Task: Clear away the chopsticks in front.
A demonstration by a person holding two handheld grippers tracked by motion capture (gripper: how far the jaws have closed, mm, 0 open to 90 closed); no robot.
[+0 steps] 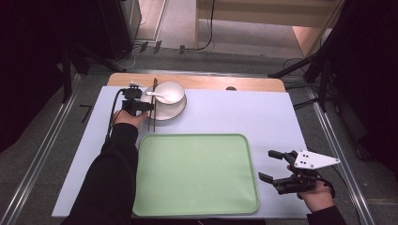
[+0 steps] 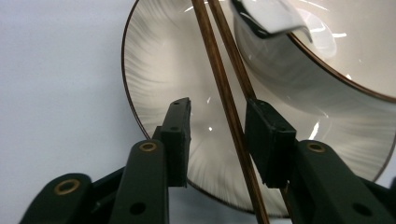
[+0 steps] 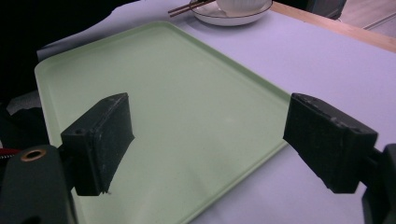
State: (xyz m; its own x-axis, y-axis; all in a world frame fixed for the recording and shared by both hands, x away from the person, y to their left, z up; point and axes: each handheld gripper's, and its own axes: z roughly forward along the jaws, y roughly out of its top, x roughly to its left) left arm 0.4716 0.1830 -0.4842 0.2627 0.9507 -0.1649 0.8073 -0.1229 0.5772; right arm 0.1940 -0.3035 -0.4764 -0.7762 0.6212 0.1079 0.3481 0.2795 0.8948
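A pair of brown chopsticks (image 1: 153,101) lies across the left rim of a white plate (image 1: 177,111) at the back left of the table. On the plate stands a white bowl (image 1: 171,91) with a white spoon (image 1: 157,95) in it. My left gripper (image 1: 146,107) is at the chopsticks. In the left gripper view the chopsticks (image 2: 219,79) run up between its open jaws (image 2: 219,116), close to the right pad (image 2: 268,140), over the plate (image 2: 159,70). My right gripper (image 1: 267,164) stands open and holds nothing, just right of the green tray (image 1: 197,173).
The green tray (image 3: 187,93) lies bare in the middle of the lavender-covered table (image 1: 263,112). A wooden table edge (image 1: 211,82) runs along the back. Black stands and cables are on the floor beyond the table.
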